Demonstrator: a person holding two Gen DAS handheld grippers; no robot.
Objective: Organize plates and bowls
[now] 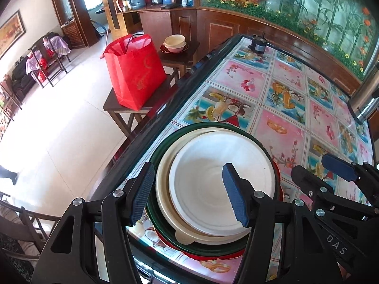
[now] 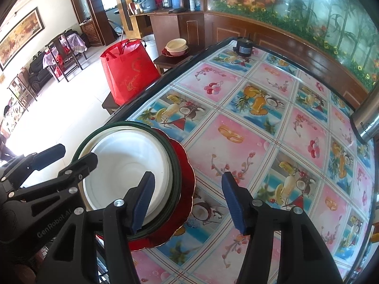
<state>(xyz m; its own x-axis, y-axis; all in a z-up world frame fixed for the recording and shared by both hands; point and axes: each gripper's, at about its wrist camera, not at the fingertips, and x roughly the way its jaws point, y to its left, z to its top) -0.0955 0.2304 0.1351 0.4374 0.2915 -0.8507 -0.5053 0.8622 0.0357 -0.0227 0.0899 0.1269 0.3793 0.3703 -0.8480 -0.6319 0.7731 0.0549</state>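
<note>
stack of dishes sits at the near left edge of the table (image 2: 236, 127), close to the drop: red scalloped plate (image 2: 182, 220) at the bottom, dark green bowl (image 1: 165, 149) on it, cream bowl (image 1: 163, 189) nested off-centre inside, white bowl (image 1: 213, 184) on top, empty. left claw (image 1: 189, 194) open, poised low over the stack, one finger outside the rim, one over the white bowl, gripping nothing. right claw (image 2: 187, 201) open too, beside the stack, straddling the red plate's edge, empty. risk, as i judge it: a nudge toward the table's edge could tip the lot onto the floor; the skewed nesting could let the upper bowls slide or rock when pinched. more bowls (image 1: 175, 43) stacked on a red dish on a side stool (image 1: 180, 59), well apart; red bag (image 1: 135, 71) on a nearer stool.
</note>
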